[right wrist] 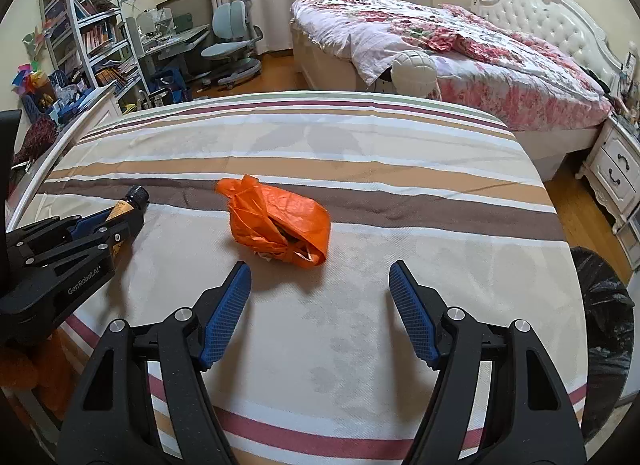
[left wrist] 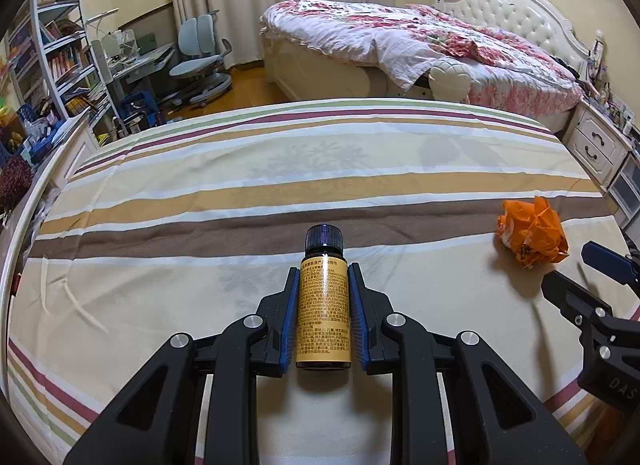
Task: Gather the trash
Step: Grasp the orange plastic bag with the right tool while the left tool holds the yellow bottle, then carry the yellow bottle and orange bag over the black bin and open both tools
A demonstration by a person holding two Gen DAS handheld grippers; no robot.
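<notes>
My left gripper (left wrist: 323, 271) is shut on a small brown bottle (left wrist: 323, 305) with a yellow label and a dark cap, held just above the striped bed sheet (left wrist: 200, 201). It also shows at the left of the right wrist view (right wrist: 120, 217), with the bottle's cap (right wrist: 138, 195) sticking out. A crumpled orange plastic bag (right wrist: 280, 221) lies on the sheet, just ahead of my right gripper (right wrist: 320, 269), which is open and empty. The bag also shows at the right of the left wrist view (left wrist: 532, 235), next to the right gripper's fingers (left wrist: 608, 261).
A black trash bag (right wrist: 604, 321) hangs at the bed's right edge. Beyond the striped bed stand a second bed with a floral quilt (right wrist: 440, 41), a white nightstand (right wrist: 616, 173), a desk chair (right wrist: 232, 45) and bookshelves (right wrist: 88, 29). A white rail (left wrist: 24, 209) runs along the left.
</notes>
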